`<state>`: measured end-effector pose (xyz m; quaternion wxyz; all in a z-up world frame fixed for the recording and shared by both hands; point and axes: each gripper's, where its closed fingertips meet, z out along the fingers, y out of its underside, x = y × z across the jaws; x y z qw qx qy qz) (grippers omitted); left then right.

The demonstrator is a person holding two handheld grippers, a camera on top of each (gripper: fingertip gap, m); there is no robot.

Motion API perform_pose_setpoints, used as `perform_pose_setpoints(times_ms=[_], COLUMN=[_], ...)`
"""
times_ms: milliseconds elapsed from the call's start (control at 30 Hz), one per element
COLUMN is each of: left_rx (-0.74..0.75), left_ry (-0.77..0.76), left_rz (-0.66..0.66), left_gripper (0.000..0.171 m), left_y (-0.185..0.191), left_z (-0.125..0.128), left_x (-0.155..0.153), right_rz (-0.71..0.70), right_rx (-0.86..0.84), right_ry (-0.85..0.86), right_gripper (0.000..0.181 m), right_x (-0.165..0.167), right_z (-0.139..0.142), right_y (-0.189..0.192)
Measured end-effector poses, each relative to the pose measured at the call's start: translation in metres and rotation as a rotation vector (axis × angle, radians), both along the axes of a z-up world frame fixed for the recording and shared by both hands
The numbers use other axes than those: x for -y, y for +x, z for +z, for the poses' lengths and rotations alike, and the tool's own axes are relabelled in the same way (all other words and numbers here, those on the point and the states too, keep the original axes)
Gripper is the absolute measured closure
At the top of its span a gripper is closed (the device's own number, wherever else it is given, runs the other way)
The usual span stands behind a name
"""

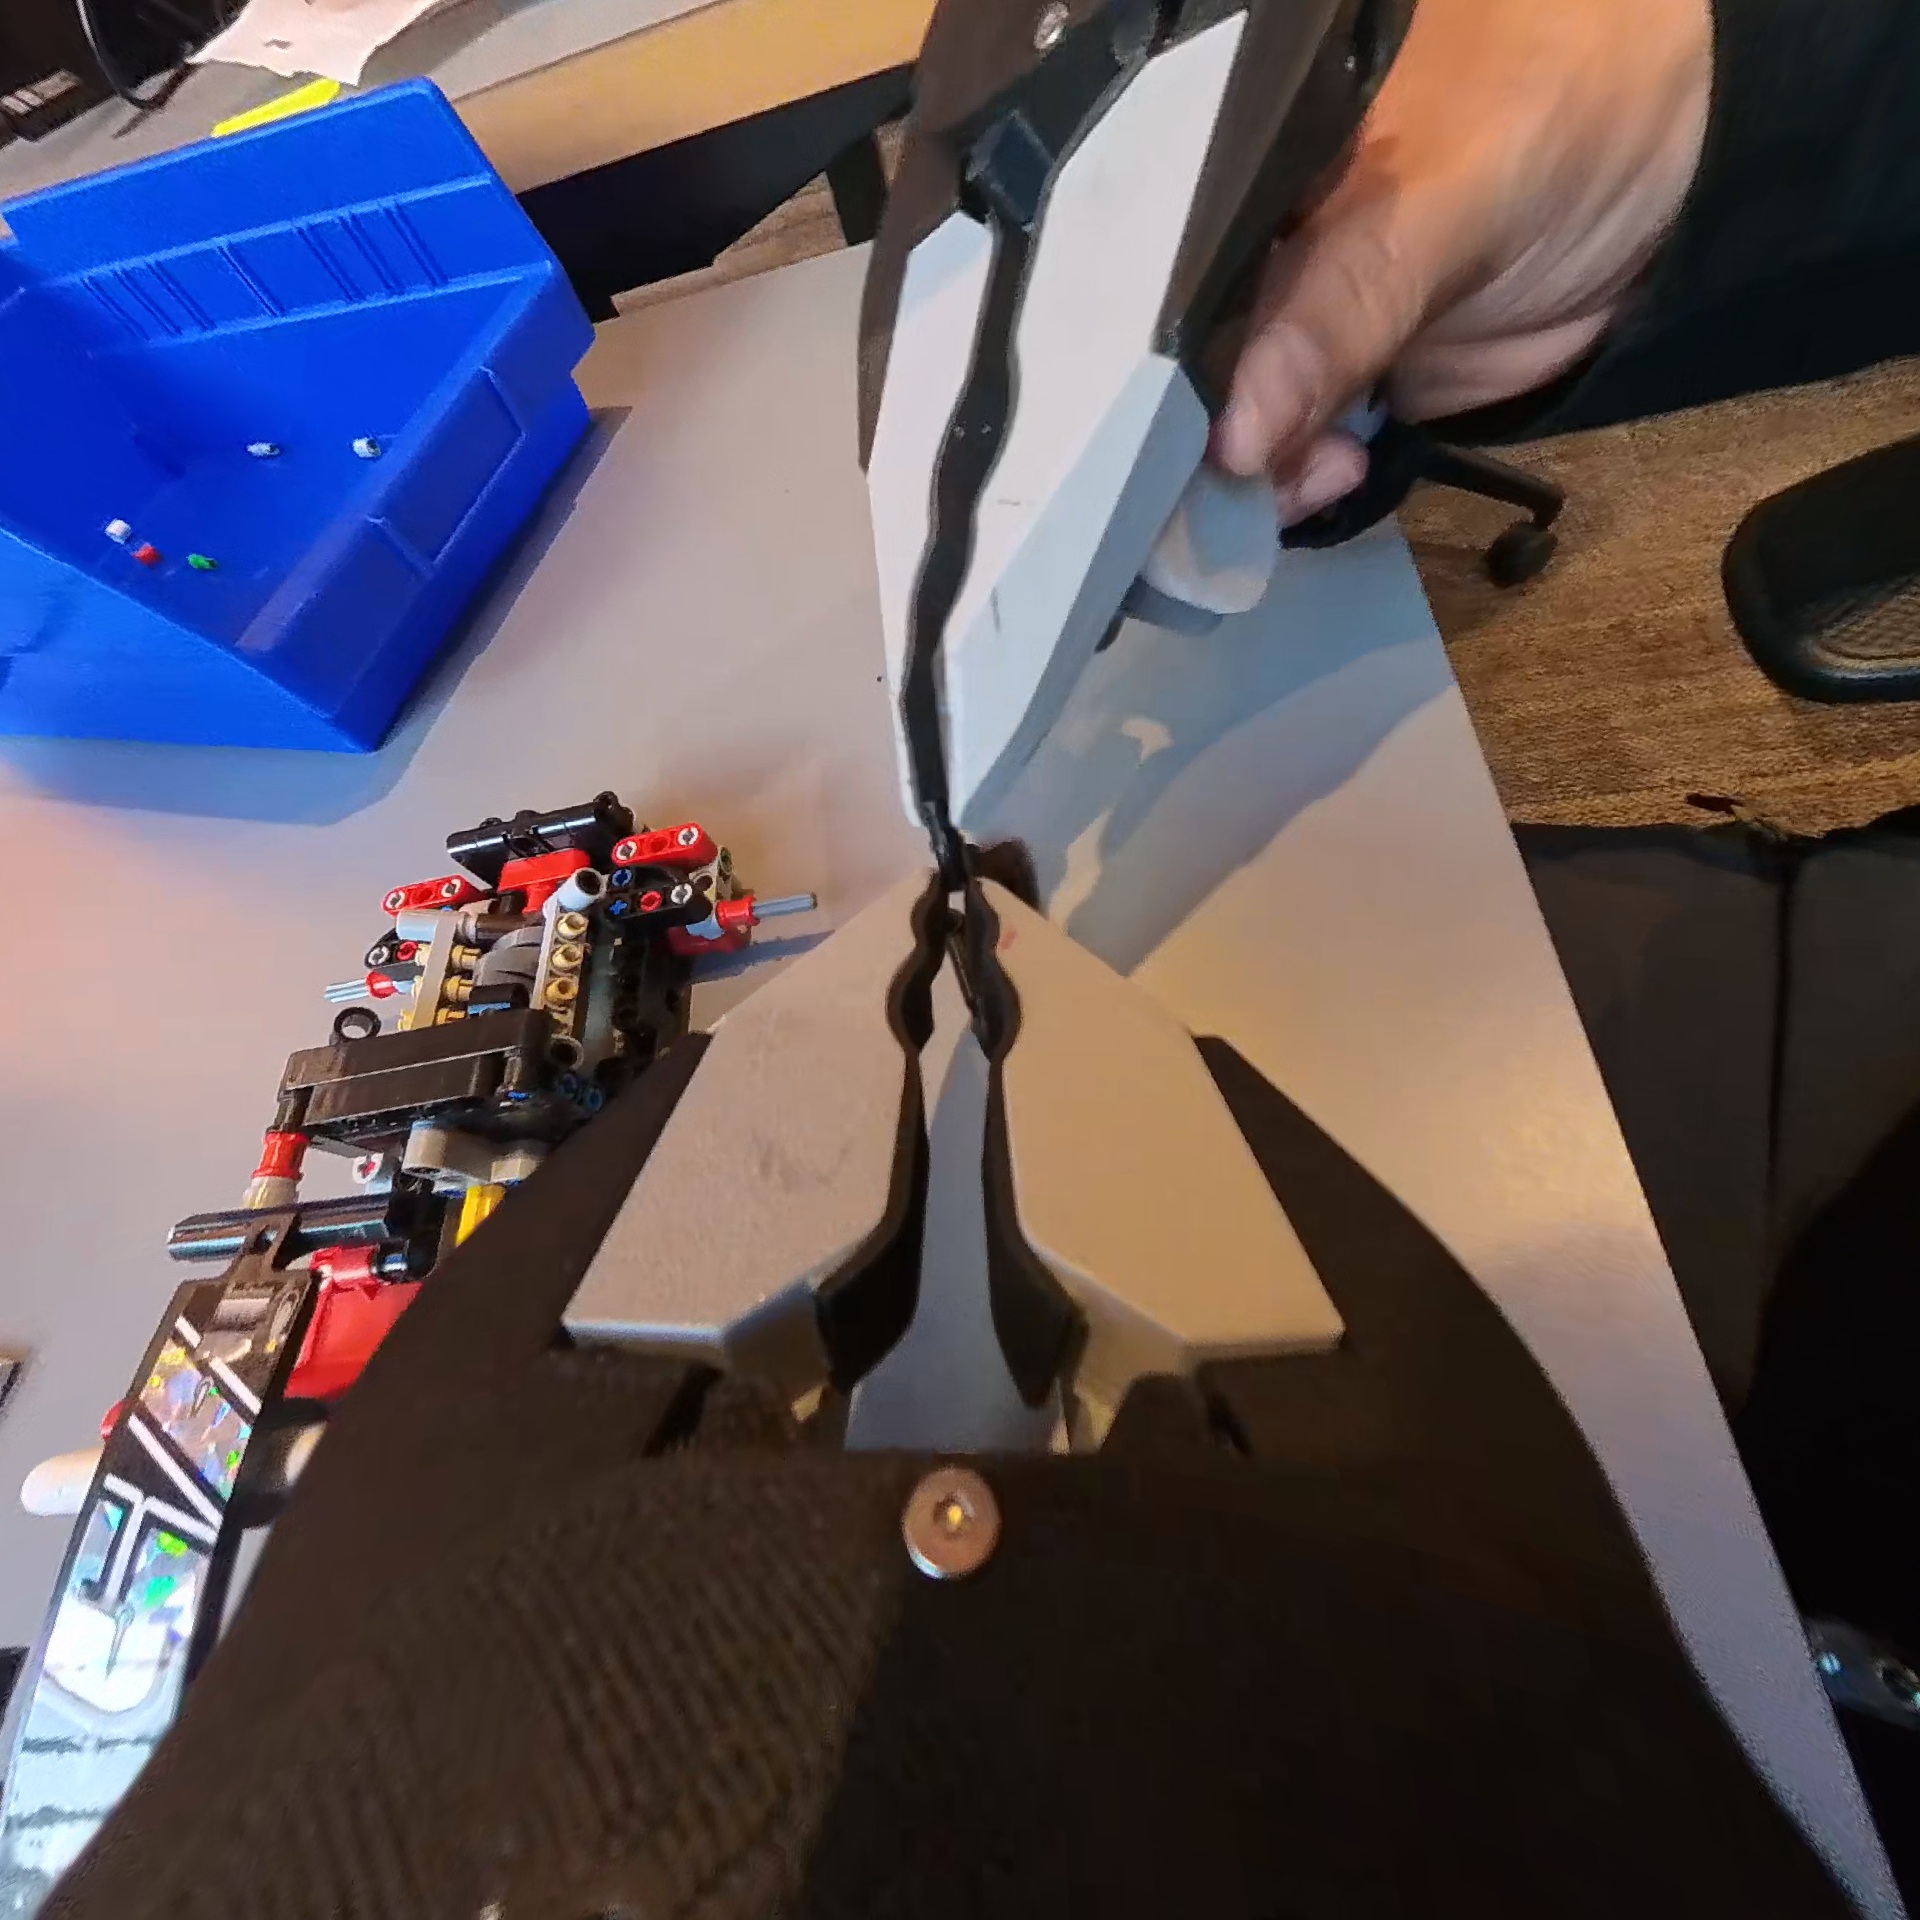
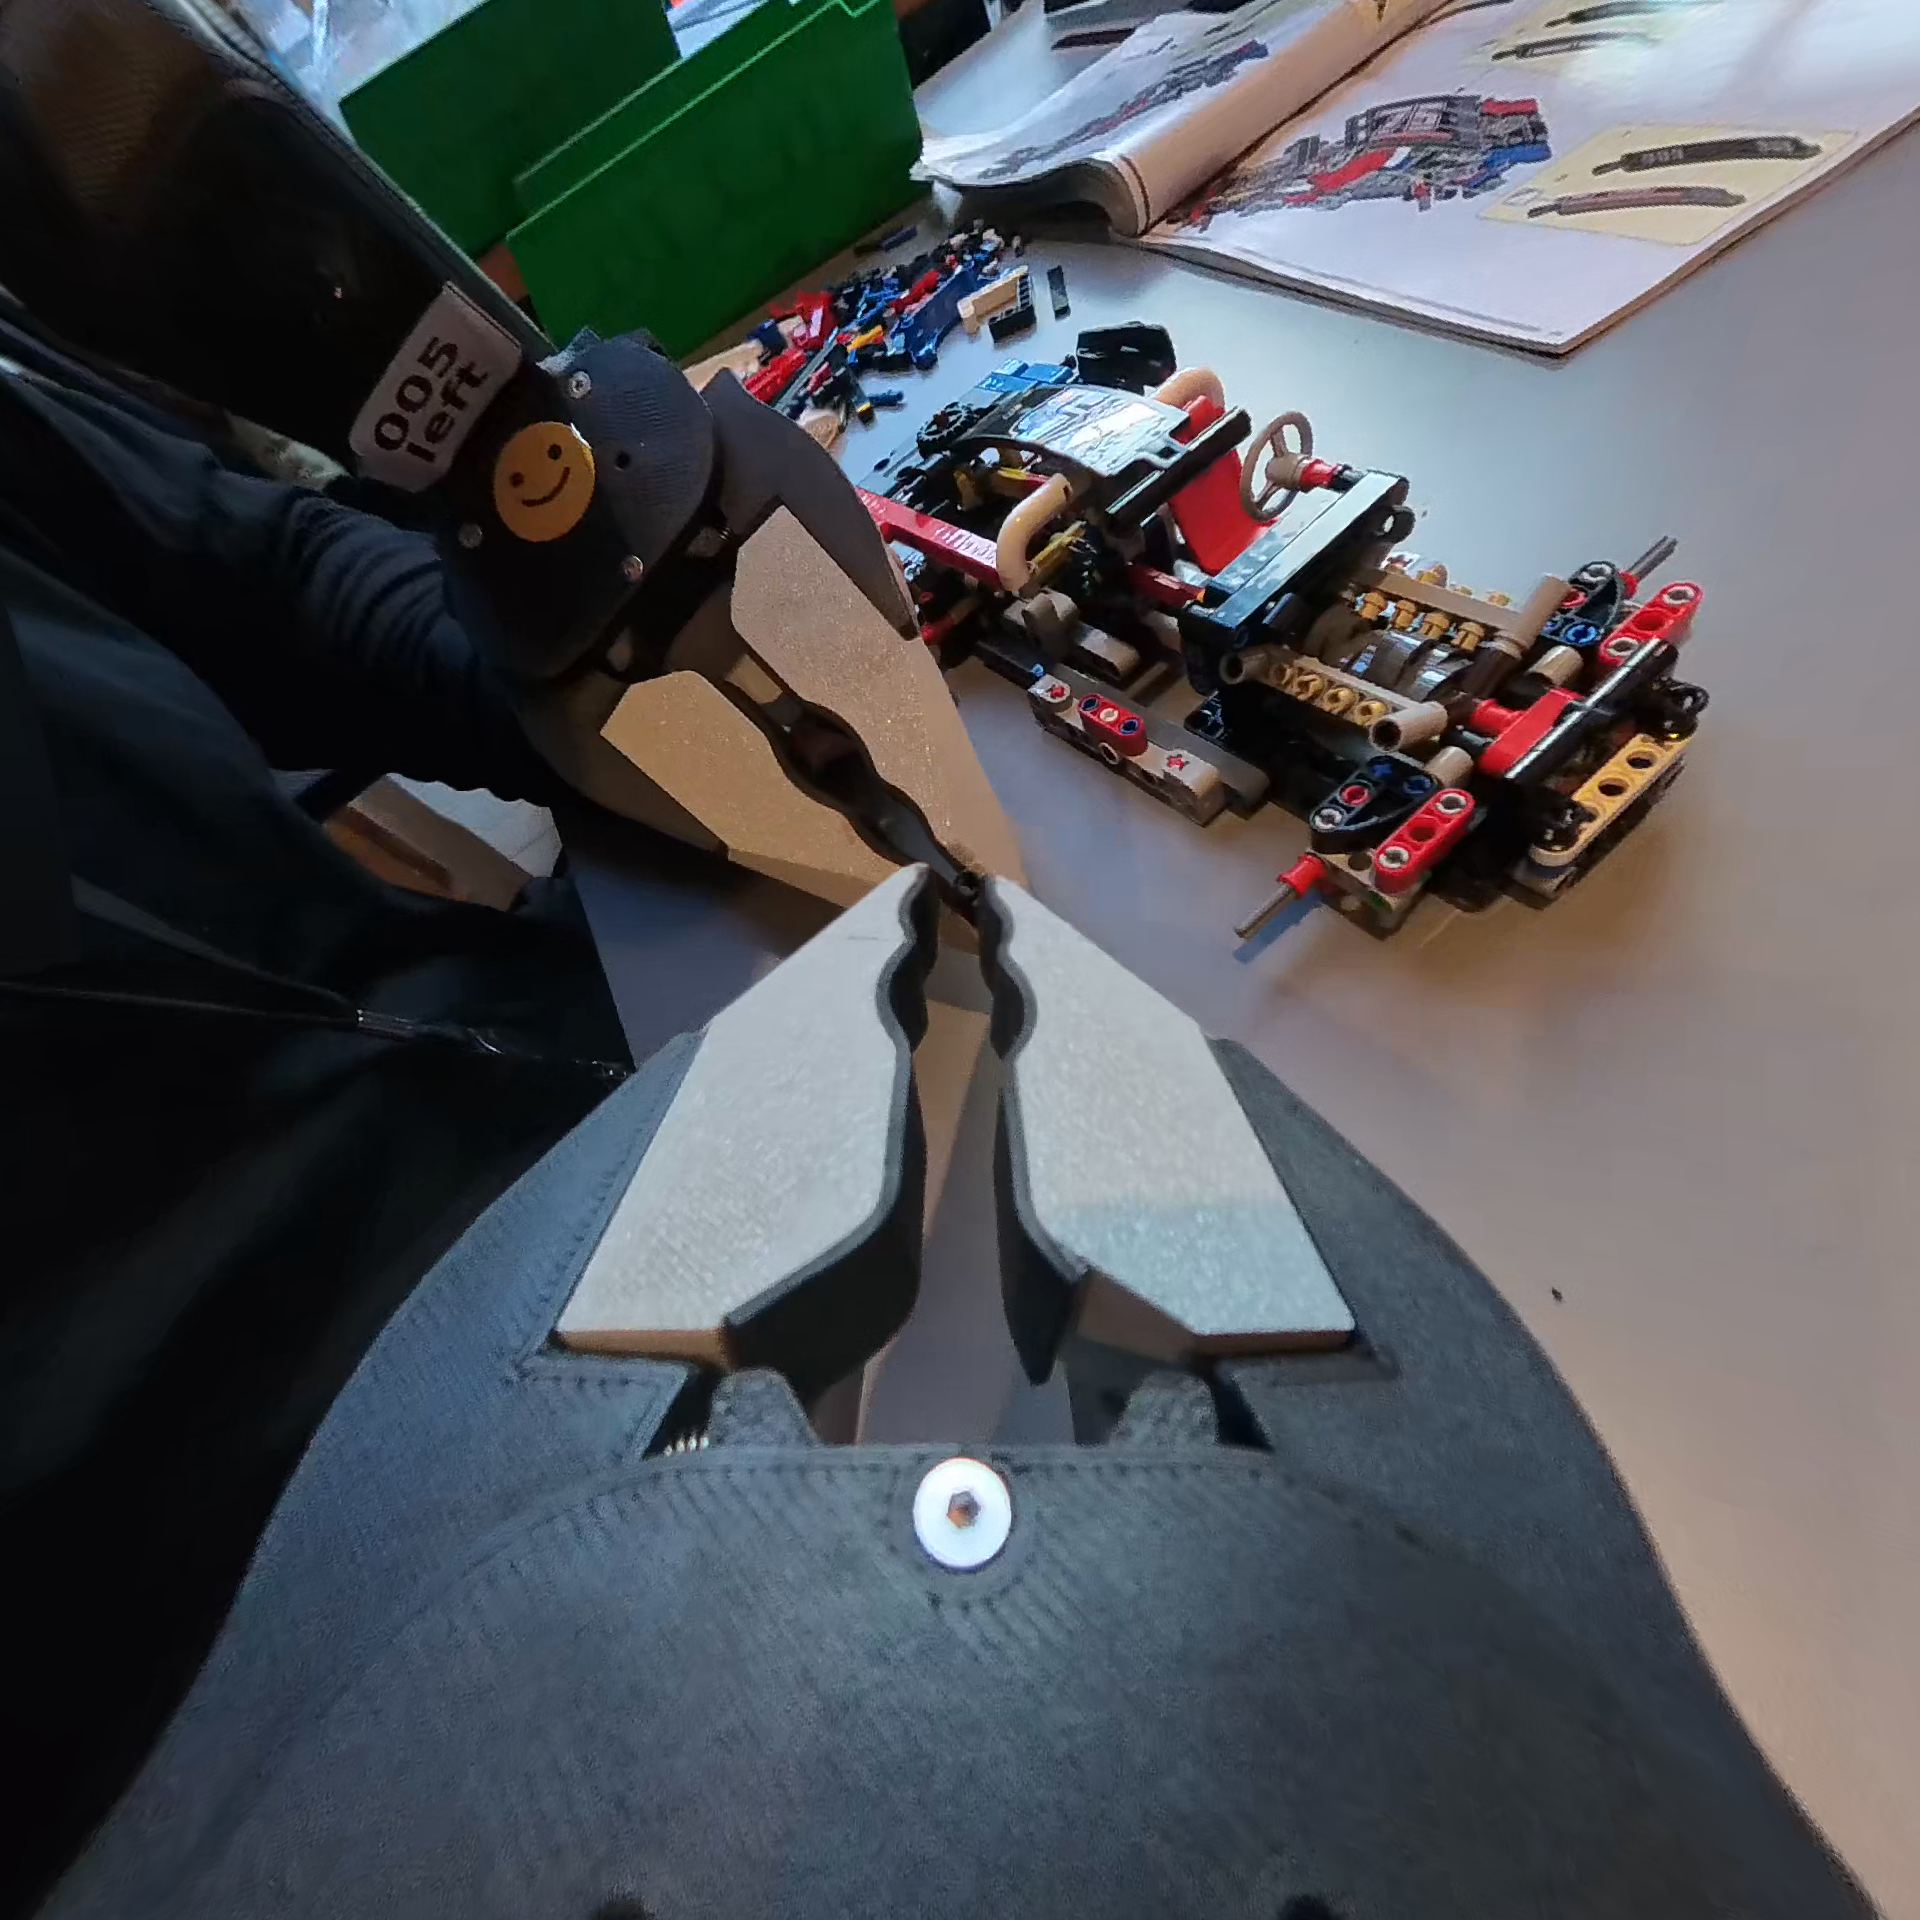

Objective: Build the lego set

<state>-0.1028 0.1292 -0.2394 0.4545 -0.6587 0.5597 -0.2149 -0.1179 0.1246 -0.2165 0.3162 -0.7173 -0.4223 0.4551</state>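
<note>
My left gripper [image 1: 951, 906] and my right gripper [image 1: 943, 823] meet tip to tip above the table's near edge. Both are shut on one small black lego piece [image 1: 956, 864] held between them. In the right wrist view the right gripper [image 2: 961, 902] points up at the left gripper [image 2: 951, 868], with the black piece [image 2: 968, 885] at the joined tips. The partly built lego car [image 1: 499, 997] lies on the grey table [image 1: 675, 582], left of the grippers. It also shows in the right wrist view [image 2: 1299, 623], to the right of the tips.
A blue bin [image 1: 291, 416] with a few tiny pieces stands at the back left. Green bins [image 2: 675, 177], a pile of loose pieces [image 2: 914, 301] and an open instruction booklet [image 2: 1455, 156] lie behind the car. An office chair [image 1: 1829, 592] stands beyond the table edge. Only a small space, under 4 cm, lies between the two pairs of fingers.
</note>
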Motion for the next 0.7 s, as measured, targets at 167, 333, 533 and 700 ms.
perform_pose_setpoints(times_ms=[167, 333, 533, 700], left_rx=[-0.018, -0.046, -0.060, -0.066], left_ry=[0.010, 0.021, 0.020, 0.019], left_rz=[-0.010, -0.008, -0.008, 0.012], left_gripper=[0.171, 0.171, 0.171, 0.171], left_y=[0.000, -0.001, -0.001, -0.002], left_z=[-0.002, -0.006, -0.008, -0.010], left_x=[0.001, 0.000, 0.000, -0.002], right_rz=[0.030, 0.047, 0.058, 0.045], right_rx=[0.023, 0.019, 0.038, 0.068], right_ry=[-0.034, -0.060, -0.076, -0.064], right_gripper=[0.181, 0.181, 0.180, 0.181], right_x=[-0.001, -0.001, -0.001, -0.004], right_z=[-0.004, -0.007, -0.008, -0.013], right_y=[0.000, -0.001, -0.002, 0.001])
